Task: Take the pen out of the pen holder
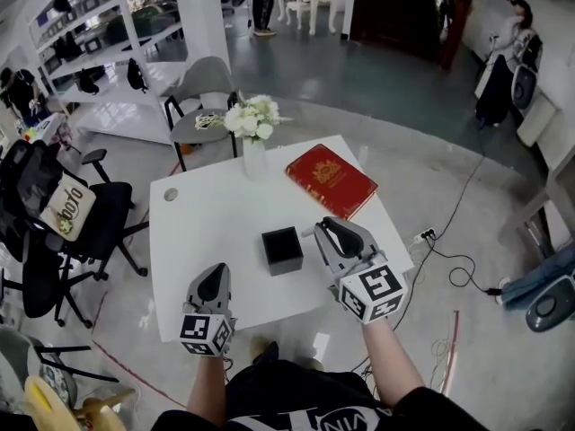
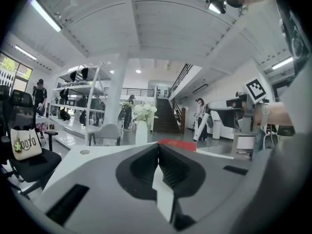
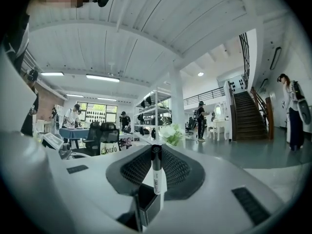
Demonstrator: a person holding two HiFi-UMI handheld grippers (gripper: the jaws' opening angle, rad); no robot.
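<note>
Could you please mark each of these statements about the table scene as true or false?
1. The right gripper is closed on a pen. True.
2. The left gripper is holding the pen holder. False: its jaws are together with nothing between them, and it is apart from the holder.
3. A red book lies on the white table. True.
4. The vase holds red flowers. False: the flowers are white.
5. The pen holder is white. False: it is a black box.
</note>
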